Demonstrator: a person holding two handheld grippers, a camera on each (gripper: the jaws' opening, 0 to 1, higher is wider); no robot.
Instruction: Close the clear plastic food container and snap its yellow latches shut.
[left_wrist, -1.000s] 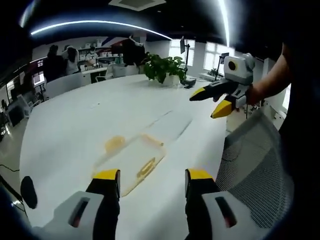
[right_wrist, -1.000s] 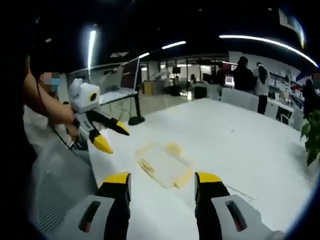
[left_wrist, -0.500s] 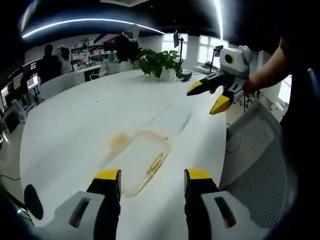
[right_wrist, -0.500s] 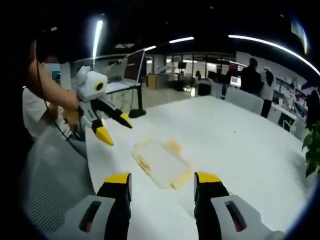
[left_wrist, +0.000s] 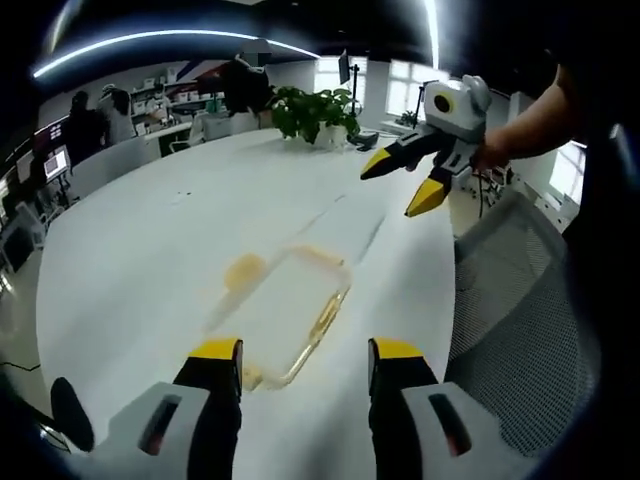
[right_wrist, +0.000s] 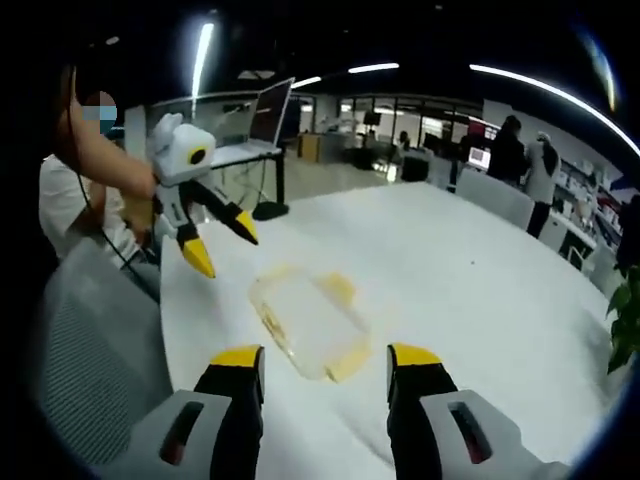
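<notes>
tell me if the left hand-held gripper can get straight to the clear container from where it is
Probably yes. The left hand-held gripper is open and pointed at the clear food container, which lies on the white table just past its jaws. The right hand-held gripper hangs above the far side, out of the way.

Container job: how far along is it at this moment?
Done: nothing visibly. The clear container lies on the white table; whether its lid is seated is unclear, and the yellow latches are untouched. In hand: the left gripper and right gripper hover open. Left: closing and snapping.
</notes>
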